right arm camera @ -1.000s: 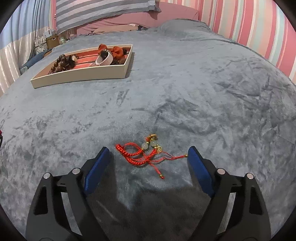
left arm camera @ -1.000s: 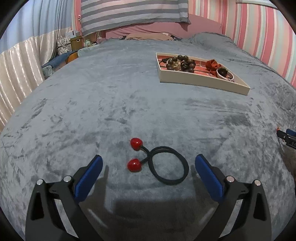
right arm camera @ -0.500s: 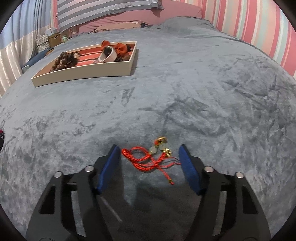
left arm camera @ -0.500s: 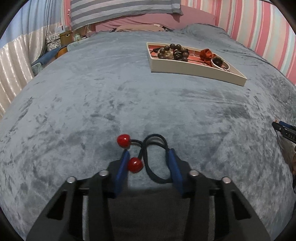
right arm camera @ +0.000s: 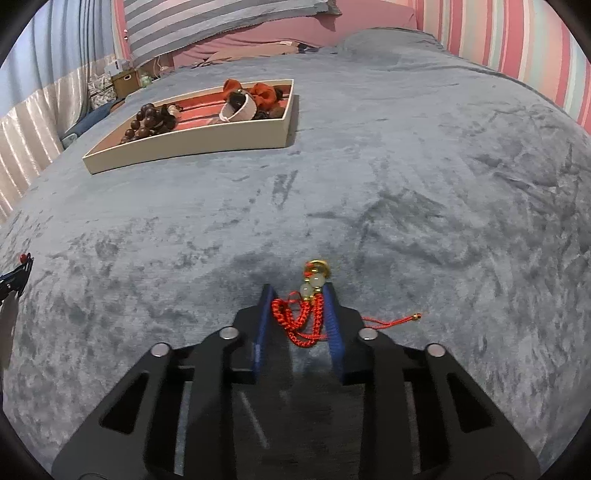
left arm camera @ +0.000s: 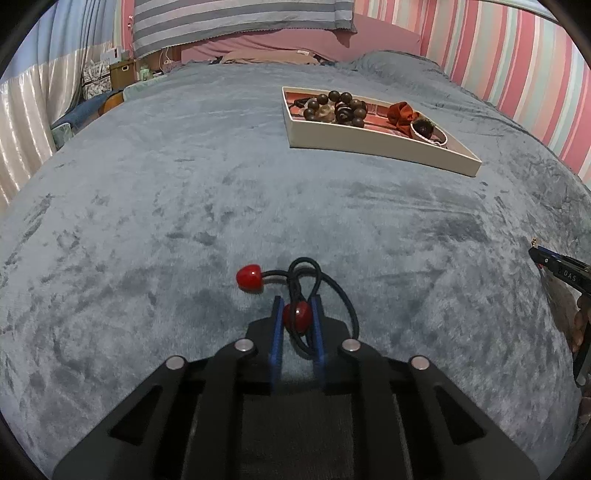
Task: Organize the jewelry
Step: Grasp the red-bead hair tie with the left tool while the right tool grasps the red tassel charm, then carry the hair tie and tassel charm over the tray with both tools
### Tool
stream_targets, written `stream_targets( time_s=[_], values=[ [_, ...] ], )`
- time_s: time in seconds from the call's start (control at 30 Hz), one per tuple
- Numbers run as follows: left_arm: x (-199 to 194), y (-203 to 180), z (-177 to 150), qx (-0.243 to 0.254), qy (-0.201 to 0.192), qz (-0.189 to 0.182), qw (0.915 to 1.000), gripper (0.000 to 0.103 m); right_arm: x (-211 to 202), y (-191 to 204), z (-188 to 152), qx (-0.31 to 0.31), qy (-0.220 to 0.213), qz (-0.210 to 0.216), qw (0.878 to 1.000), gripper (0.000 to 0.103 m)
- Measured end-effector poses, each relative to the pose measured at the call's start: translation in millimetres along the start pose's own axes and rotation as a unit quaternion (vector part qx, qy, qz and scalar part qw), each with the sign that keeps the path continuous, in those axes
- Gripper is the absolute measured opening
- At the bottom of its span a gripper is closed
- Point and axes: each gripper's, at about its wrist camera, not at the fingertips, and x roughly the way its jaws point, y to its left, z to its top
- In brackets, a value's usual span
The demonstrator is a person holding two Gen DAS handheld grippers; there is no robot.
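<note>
A black hair tie [left arm camera: 354, 314] with two red beads lies on the grey blanket [left arm camera: 184, 206]. My left gripper [left arm camera: 296, 302] is closing, its blue pads pressing on the nearer bead [left arm camera: 297, 315] and part of the loop; the other bead [left arm camera: 250, 277] lies free to the left. My right gripper [right arm camera: 298, 291] is closing on a bunched red cord bracelet [right arm camera: 295, 321]. The bracelet's pale beads and gold charm [right arm camera: 317, 271] poke out ahead, and a cord tail [right arm camera: 415, 316] trails right. A cream tray [left arm camera: 369, 142] [right arm camera: 184, 146] holding jewelry sits farther up the bed.
Dark wooden beads [left arm camera: 340, 107], an orange scrunchie [left arm camera: 402, 112] and a white band [right arm camera: 240, 109] fill the tray. A striped pillow [left arm camera: 240, 22] and a pink striped wall [left arm camera: 517, 66] bound the bed. Boxes [left arm camera: 122, 72] stand off its left side.
Both grippers went from wide open to closed in: the left around the hair tie's bead, the right bunching the red bracelet between its pads. Neither hand shifted much.
</note>
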Motion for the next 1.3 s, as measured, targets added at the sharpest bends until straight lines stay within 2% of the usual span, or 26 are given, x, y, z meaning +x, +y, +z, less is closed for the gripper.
stream_targets(
  time_s=[0.1,0.53,0.8,1.0,1.3],
  values=[
    [-1.3,0.4,-0.4,-0.001,-0.003,-0.001,1.0,0.015,-1.6,3.6,-0.6,-0.008,-0.003,0.002,1.0,0.013],
    [-11.7,3.2,1.5,-0.004,-0.017,0.002,0.9998,0.015,-10.9,6.6,-2.2,-0.012,-0.022,-0.006,1.0,0.009],
    [-20.4,0.0,10.8,0.001,-0.033,0.003,0.9994,0.015,-29.4,7.8,4.6,-0.009,-0.054,-0.007,0.998,0.009],
    [-24.8,-10.3,38.1,0.011,-0.057,0.001,0.9983,0.015,-35.1,16.8,26.5,-0.012,-0.073,-0.001,0.997,0.008],
    [-22.5,-31.1,105.5,0.025,-0.103,-0.003,0.9943,0.015,-42.9,45.1,94.6,-0.021,-0.122,0.014,0.992,0.008]
  ],
)
